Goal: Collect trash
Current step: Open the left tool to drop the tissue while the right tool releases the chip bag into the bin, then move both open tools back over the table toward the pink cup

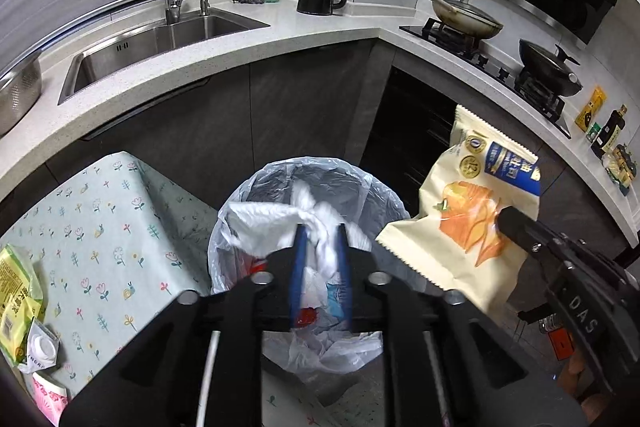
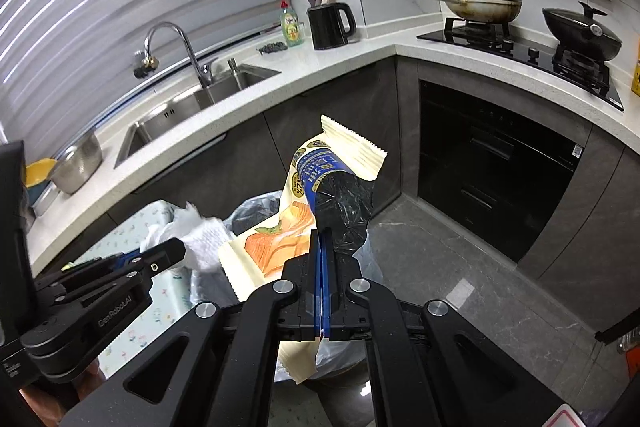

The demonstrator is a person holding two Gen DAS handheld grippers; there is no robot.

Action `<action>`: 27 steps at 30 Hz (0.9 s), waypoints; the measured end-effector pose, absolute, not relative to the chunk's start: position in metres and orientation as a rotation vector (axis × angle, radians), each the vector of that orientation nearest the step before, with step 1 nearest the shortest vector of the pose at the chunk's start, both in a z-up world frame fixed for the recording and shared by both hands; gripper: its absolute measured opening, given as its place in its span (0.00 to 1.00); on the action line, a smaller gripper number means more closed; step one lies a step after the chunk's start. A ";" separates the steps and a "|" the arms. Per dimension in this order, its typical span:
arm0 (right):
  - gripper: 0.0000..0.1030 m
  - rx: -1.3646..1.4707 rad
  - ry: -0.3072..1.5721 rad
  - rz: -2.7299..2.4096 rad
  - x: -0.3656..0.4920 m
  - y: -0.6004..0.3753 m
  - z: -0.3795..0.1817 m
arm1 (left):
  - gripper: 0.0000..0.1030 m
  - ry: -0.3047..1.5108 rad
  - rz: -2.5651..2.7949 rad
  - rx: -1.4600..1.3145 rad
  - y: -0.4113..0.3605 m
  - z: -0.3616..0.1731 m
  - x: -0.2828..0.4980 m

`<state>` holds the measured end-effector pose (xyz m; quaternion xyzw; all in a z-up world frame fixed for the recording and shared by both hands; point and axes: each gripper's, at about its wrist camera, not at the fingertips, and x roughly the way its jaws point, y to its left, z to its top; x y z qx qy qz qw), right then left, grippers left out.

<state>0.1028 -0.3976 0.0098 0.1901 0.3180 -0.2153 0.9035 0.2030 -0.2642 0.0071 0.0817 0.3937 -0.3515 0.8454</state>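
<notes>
Hanging over one round bin (image 1: 384,195) lined with thin translucent plastic, the left gripper (image 1: 320,231) has its two blue-padded fingers slightly parted around one crumpled white tissue (image 1: 280,223), while the right gripper (image 2: 323,233) pinches one glossy cream snack bag (image 2: 280,239).

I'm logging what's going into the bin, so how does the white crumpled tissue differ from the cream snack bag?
The white tissue is soft, plain and twisted; the cream snack bag is a flat printed wrapper with zigzag-cut ends. The tissue sits between the left gripper's parted fingers, directly over the lined trash bin; the snack bag is clamped by the shut right gripper and hangs beside the bin's rim. Both are held above the floor.
</notes>
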 end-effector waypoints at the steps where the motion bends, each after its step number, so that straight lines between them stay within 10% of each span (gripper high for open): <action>1: 0.01 0.388 0.664 -0.442 0.107 -0.398 0.007 | 0.36 0.821 -0.736 0.174 -0.264 0.007 0.203; 7: 0.01 0.384 0.679 -0.432 0.120 -0.397 0.001 | 0.57 0.786 -0.731 0.172 -0.260 0.009 0.206; 18: 0.02 0.332 0.702 -0.368 0.153 -0.377 0.005 | 0.61 0.774 -0.680 0.138 -0.238 0.016 0.213; 27: 0.31 0.304 0.677 -0.347 0.169 -0.355 0.023 | 0.68 0.768 -0.609 0.111 -0.205 0.022 0.227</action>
